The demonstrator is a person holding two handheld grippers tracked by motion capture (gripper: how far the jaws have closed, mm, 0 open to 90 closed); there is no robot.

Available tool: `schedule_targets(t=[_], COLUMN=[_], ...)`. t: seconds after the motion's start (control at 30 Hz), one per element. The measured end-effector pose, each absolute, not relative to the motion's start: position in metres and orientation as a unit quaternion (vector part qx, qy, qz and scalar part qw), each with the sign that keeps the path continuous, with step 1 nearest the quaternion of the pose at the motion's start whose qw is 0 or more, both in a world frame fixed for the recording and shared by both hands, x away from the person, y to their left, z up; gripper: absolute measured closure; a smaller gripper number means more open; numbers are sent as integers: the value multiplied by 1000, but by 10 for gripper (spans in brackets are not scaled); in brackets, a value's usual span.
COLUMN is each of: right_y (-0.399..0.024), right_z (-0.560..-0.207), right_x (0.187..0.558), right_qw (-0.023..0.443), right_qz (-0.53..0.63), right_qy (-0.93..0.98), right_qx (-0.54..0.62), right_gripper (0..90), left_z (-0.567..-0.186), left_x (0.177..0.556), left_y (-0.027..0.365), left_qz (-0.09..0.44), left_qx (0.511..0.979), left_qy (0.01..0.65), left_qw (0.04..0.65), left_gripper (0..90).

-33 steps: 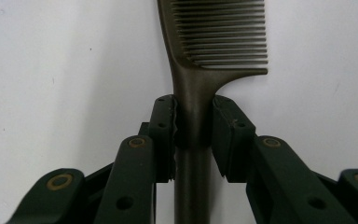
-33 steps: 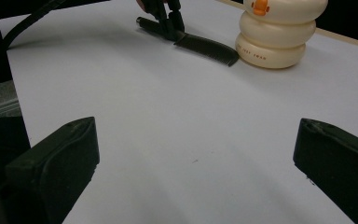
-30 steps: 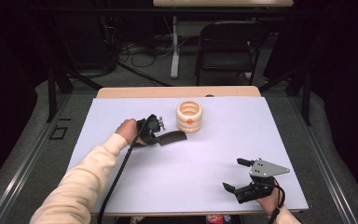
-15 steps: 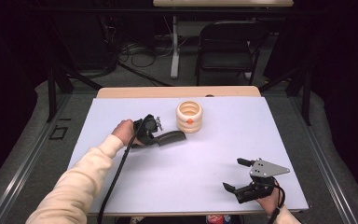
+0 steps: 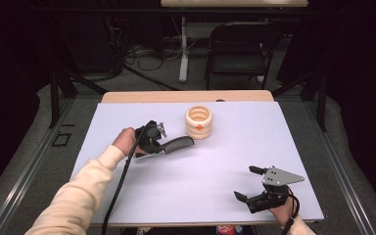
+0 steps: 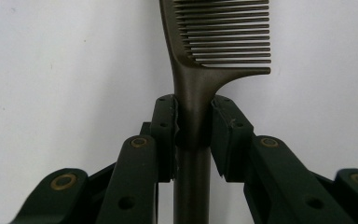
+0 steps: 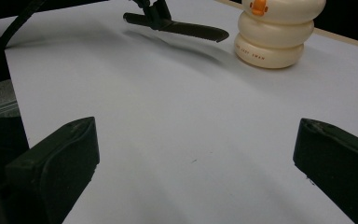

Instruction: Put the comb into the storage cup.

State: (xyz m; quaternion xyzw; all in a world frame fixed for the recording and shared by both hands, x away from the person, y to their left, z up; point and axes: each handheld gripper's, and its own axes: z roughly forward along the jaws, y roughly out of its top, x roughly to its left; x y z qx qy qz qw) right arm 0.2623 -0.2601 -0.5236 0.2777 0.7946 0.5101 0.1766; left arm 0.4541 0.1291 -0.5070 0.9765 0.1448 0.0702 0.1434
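A dark comb [image 5: 177, 144] hangs a little above the white table, its handle clamped in my left gripper [image 5: 157, 146] at centre left. The left gripper view shows both pads pressed on the comb's handle [image 6: 193, 107], with the teeth pointing away from the gripper. A cream ribbed cup holder with an orange beak [image 5: 200, 122] stands just right of the comb's tip, apart from it. In the right gripper view the comb [image 7: 186, 28] and the cream holder [image 7: 275, 32] lie far ahead. My right gripper [image 5: 250, 184] rests open near the front right edge, jaws wide with nothing between them.
The white table top [image 5: 235, 161] has free room across its middle and right side. A wooden edge [image 5: 186, 96] runs along the far side. Beyond it stand a dark folding chair [image 5: 240, 49] and cables on the floor.
My left gripper has lifted slightly with the comb, which now points more toward the cream holder. The right gripper has stayed in place.
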Motion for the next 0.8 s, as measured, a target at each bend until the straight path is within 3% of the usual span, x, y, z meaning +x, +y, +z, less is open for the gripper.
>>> schedule_targets(t=[0.8], right_y=[-260], right_z=[-524], right_x=[263], right_qw=[177], right_qz=[510], right_qy=[794], right_qx=[279], right_gripper=[0], left_z=[-497], left_x=[442], left_y=[144], left_qz=[62], left_qx=[953], left_qy=[171], left_qw=[242], left_gripper=[722])
